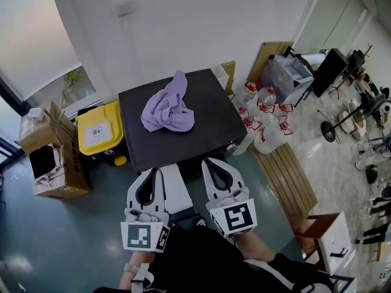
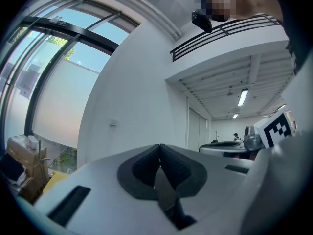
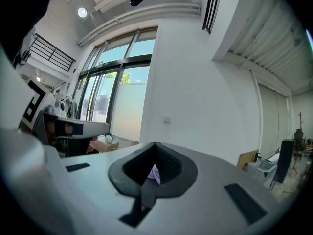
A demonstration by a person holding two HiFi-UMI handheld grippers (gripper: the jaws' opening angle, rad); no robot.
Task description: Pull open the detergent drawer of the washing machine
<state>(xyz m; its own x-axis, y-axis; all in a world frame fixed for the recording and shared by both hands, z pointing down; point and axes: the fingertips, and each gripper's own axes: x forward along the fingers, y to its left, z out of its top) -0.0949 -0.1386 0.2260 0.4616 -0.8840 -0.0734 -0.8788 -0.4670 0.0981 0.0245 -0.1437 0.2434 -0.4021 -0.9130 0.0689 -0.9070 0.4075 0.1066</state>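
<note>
The washer (image 1: 183, 140) stood in the middle of the head view. It had a flat black top. A purple cloth (image 1: 168, 110) lay in a bunched heap on that top, closer to the back edge. The washer's front was hidden under the grippers, so I could not tell where the drawer was.

The left gripper (image 1: 151, 172) and the right gripper (image 1: 214, 162) were side by side, near the washer's 6 o'clock edge. Both pointed to 12 o'clock, toward the washer. Neither one touched it.

In the left gripper view, the left gripper (image 2: 160, 153) had its two black pads pressed together with nothing between them. In the right gripper view, the right gripper (image 3: 155, 153) was closed tight the same way and held nothing. A small bit of purple showed through the hole under its pads, far behind them.

A yellow bin (image 1: 99, 127) stood just beside the washer at 9 o'clock. Brown boxes (image 1: 52, 157) stood past the bin, also at 9 o'clock. Bottles (image 1: 263, 112) with red tops sat on the floor at the washer's 3 o'clock. Wood slats (image 1: 287, 176) lay at its 4 o'clock. A white wall (image 1: 195, 23) rose behind the washer at 12 o'clock.
</note>
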